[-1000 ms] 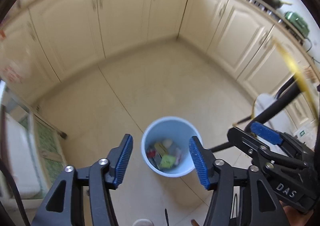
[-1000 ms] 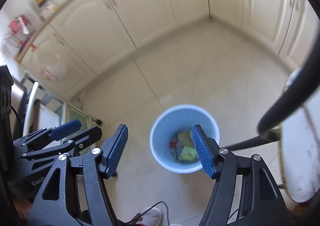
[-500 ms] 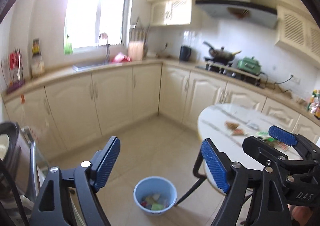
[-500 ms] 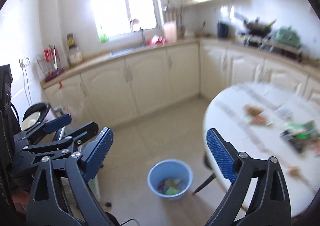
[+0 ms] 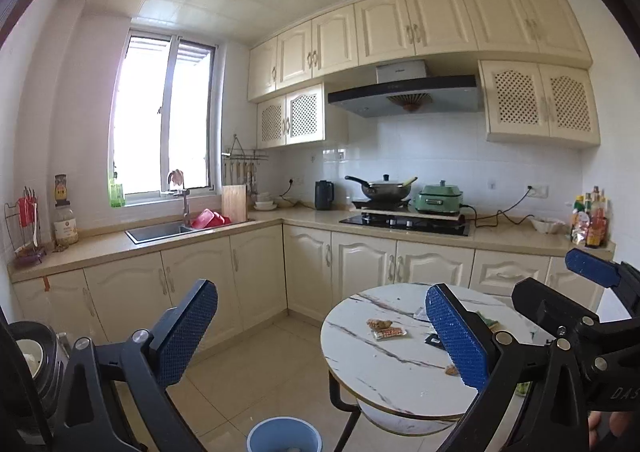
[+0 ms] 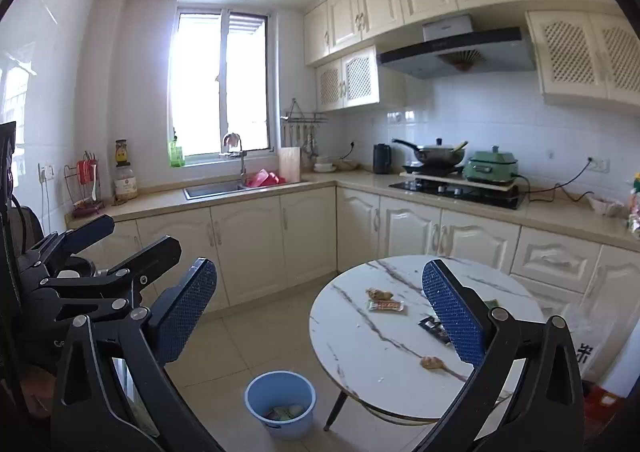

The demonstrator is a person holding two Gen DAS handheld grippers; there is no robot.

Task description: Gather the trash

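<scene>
Both views have lifted from the blue bin [image 6: 280, 404] to the table [image 6: 380, 348]; left claw [image 5: 320, 336] and right claw [image 6: 320, 316] released, empty; wrappers [image 6: 386, 306] remain uncollected.

A home kitchen — cream cabinets [image 6: 248, 244] run along two walls, with a steel sink [image 6: 212, 188] under the window [image 6: 222, 84], a gas hob [image 6: 456, 188] carrying a wok [image 6: 436, 154] beneath a range hood [image 6: 456, 50], and a kettle [image 6: 382, 158] — plainly lived in.

Left wrist: faces the kitchen corner, level, from well back.
Right wrist: alongside, same heading.
Shared: round bench [image 5: 384, 368] [image 6: 380, 348], bucket [image 5: 284, 434] [image 6: 280, 404].
</scene>
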